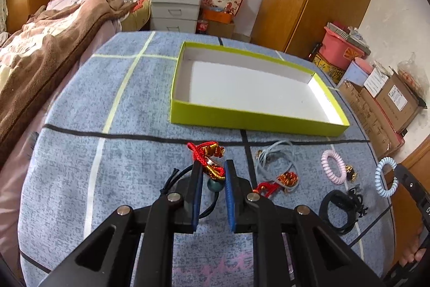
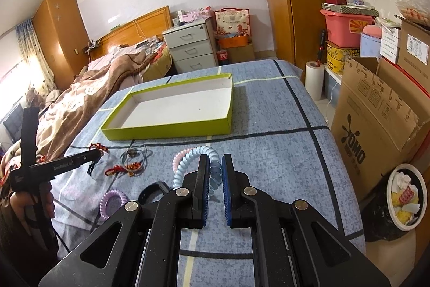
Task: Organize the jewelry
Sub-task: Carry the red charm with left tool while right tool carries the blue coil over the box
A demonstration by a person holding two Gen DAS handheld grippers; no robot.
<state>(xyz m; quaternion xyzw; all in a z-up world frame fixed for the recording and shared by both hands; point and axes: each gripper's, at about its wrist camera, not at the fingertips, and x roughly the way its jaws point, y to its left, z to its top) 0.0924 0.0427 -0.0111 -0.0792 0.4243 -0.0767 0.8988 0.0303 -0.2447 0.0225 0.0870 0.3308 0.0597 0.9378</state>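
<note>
Pinched the red knotted charm (image 1: 208, 149) between the jaws of the left gripper (image 1: 213, 163), drawn nearly together on it at 12 o'clock just ahead of the wrist, green bead hanging below the pads. Clamped the blue spiral tie (image 2: 188, 160) in the fully closed jaws of the right gripper (image 2: 215, 158), with most of the coil bulging out toward 10 o'clock.

Left the grey-blue cord (image 1: 271, 160), the pink spiral tie (image 1: 332, 168) and the black band (image 1: 336, 209) lying loose on the blue checked cloth (image 1: 134, 125), off at 3 o'clock from the charm.

Probably needed a straight lift first, clear of the black elastic beside the left jaws, to avoid dragging neighbours along. Then likely called for a slow carry toward the empty green box (image 1: 242, 114), farther off at 12 to 1 o'clock, and a low release inside its walls, one hand at a time.
</note>
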